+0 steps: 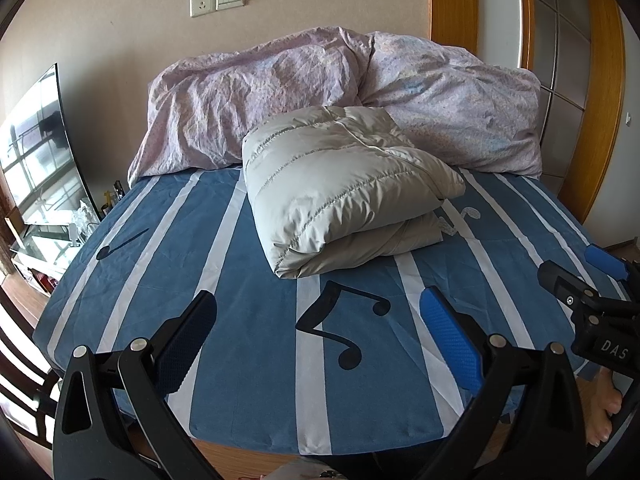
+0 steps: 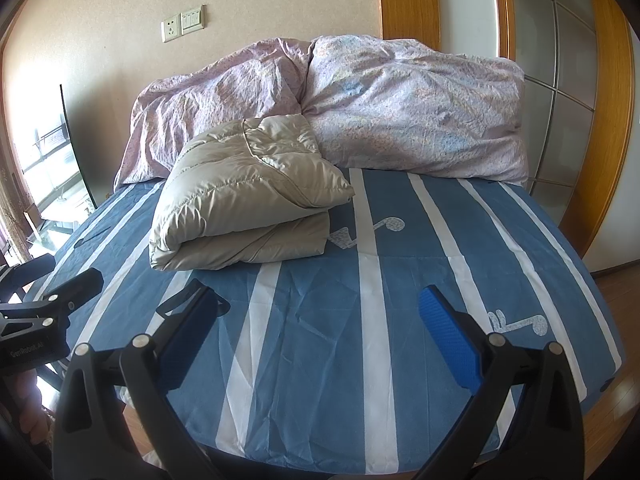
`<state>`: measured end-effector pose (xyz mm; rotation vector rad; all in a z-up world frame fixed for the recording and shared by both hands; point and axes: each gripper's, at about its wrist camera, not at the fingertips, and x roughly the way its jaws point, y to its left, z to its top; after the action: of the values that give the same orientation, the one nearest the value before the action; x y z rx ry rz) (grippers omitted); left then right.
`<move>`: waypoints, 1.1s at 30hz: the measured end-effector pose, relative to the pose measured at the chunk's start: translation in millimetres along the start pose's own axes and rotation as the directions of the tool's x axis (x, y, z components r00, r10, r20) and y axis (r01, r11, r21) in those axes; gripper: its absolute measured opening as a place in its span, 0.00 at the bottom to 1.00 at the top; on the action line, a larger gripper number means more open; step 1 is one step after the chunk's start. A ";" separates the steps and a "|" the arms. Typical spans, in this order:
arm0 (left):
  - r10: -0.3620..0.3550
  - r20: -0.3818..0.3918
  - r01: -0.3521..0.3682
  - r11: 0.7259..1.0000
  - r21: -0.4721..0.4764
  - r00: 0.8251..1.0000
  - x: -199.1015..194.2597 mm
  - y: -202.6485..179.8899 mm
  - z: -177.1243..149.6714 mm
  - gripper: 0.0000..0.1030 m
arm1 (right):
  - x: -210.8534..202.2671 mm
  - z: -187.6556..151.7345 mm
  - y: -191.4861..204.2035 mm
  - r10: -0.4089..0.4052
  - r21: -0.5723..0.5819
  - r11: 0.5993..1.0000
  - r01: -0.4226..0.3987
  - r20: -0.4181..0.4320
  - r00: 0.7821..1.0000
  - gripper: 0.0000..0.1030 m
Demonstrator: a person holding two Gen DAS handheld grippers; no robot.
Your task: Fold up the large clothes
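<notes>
The folded jacket (image 1: 344, 188) hides its own lower layers and part of a pale note on the bedsheet (image 1: 248, 320). The quilt (image 1: 320, 92) covers the bed's far edge, and small items beyond the bed's left edge are too tiny to identify.

Your jacket (image 1: 340, 188) reads pale grey-beige, satin sheen, quilted stitch lines. Sheet (image 1: 248, 280) under it: mid blue with white stripes, black and white music notes. Duvet (image 1: 440, 92) behind: pale lilac, fine speckled print, faint blue patches. Your left gripper (image 1: 320, 332) and right gripper (image 2: 320, 332): black, blue pads. Wall (image 1: 120, 20): beige.
</notes>
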<state>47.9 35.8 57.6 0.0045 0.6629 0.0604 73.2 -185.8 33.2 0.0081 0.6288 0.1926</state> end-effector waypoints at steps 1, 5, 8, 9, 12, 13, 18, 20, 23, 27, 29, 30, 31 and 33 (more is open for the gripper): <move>-0.001 -0.001 0.001 1.000 0.001 1.000 0.9 -0.2 -0.1 0.99 | 0.0 0.2 -0.7 -0.001 0.000 1.000 0.001 0.000 1.000 0.98; -0.005 -0.001 0.005 1.000 0.007 1.000 0.9 -2.2 -1.7 0.99 | 1.2 1.6 -3.7 -0.002 0.002 1.000 0.002 -0.002 1.000 0.98; -0.009 -0.002 0.009 1.000 0.007 1.000 1.7 -1.7 0.0 0.99 | 2.2 3.9 -6.7 -0.004 0.003 1.000 0.004 -0.002 1.000 0.98; -0.011 -0.001 0.011 1.000 0.008 1.000 1.2 -2.7 -1.0 0.99 | 2.0 3.6 -6.5 -0.003 0.003 1.000 0.003 -0.002 1.000 0.98; -0.012 -0.001 0.012 1.000 0.011 1.000 0.9 -3.7 -1.5 0.99 | 1.4 2.9 -5.4 -0.005 0.002 1.000 0.005 -0.001 1.000 0.98; -0.013 -0.001 0.013 1.000 0.011 1.000 1.2 -3.0 -0.4 0.99 | 1.5 3.3 -6.2 -0.004 0.003 1.000 0.004 -0.002 1.000 0.98; -0.018 -0.001 0.018 1.000 0.020 1.000 1.0 -5.1 0.4 0.99 | 1.6 3.4 -6.8 -0.002 0.000 1.000 0.002 -0.002 1.000 0.98; -0.020 -0.001 0.020 1.000 0.021 1.000 0.4 -5.4 0.1 0.99 | 1.6 3.8 -8.2 -0.002 0.001 1.000 0.002 -0.001 1.000 0.98; -0.019 -0.002 0.019 1.000 0.020 1.000 1.2 -5.1 0.7 0.99 | 1.7 3.8 -8.1 -0.003 0.001 1.000 0.003 -0.001 1.000 0.98; -0.020 -0.002 0.020 1.000 0.021 1.000 1.1 -5.4 0.4 0.99 | 1.6 3.6 -7.8 -0.004 0.001 1.000 0.004 0.000 1.000 0.98; -0.019 -0.002 0.019 1.000 0.023 1.000 0.9 -6.1 0.2 0.99 | 2.0 4.2 -9.5 -0.002 0.001 1.000 0.002 0.000 1.000 0.98; -0.018 -0.003 0.018 1.000 0.023 1.000 1.1 -6.0 0.4 0.99 | 1.6 3.5 -7.8 -0.004 0.000 1.000 0.004 0.000 1.000 0.98; -0.020 -0.004 0.020 1.000 0.023 1.000 1.6 -5.3 0.9 0.99 | 1.7 3.9 -8.8 -0.003 0.000 1.000 0.003 0.001 1.000 0.98; -0.022 -0.005 0.022 0.999 0.023 1.000 1.6 -5.7 0.8 0.99 | 1.7 3.4 -7.9 -0.003 0.000 1.000 0.003 0.001 1.000 0.98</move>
<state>49.9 30.2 57.0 0.0190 0.6684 0.0315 77.9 -193.1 34.5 0.0072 0.6282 0.1900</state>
